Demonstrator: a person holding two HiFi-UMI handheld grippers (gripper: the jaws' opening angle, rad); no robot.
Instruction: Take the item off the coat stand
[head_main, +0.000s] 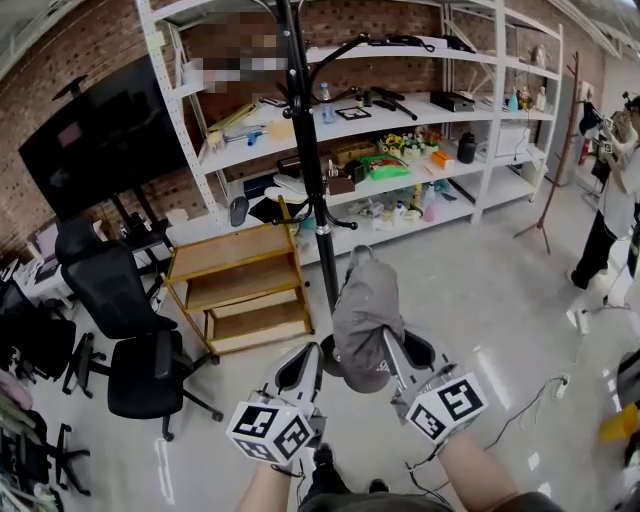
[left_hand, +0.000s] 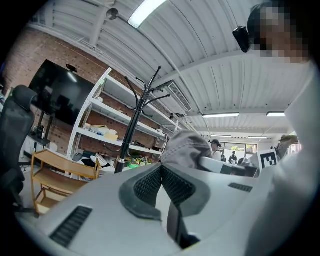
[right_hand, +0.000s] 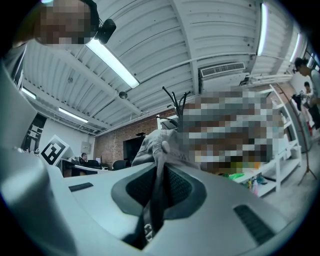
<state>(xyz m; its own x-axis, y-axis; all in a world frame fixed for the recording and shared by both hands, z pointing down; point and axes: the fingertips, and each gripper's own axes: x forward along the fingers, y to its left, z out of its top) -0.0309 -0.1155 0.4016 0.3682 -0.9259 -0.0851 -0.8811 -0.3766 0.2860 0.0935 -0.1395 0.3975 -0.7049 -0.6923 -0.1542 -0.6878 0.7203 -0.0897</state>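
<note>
A black coat stand (head_main: 310, 170) rises in front of me, its round base on the floor just beyond the grippers. A grey cap (head_main: 367, 315) hangs clear of the stand's hooks, low beside the pole. My right gripper (head_main: 395, 352) is shut on a fold of the grey cap (right_hand: 152, 145), whose fabric runs down between the right gripper's (right_hand: 159, 167) pads. My left gripper (head_main: 300, 368) sits just left of the cap, apart from it. In its own view the left gripper (left_hand: 161, 167) is shut with nothing between the pads. The cap (left_hand: 187, 145) shows beyond them, and the stand (left_hand: 131, 130) further left.
A low wooden shelf cart (head_main: 240, 285) stands left of the pole, with black office chairs (head_main: 130, 330) further left. White shelving (head_main: 400, 130) full of items lines the brick wall behind. A person (head_main: 615, 200) and a wooden coat stand (head_main: 560, 150) are at the far right.
</note>
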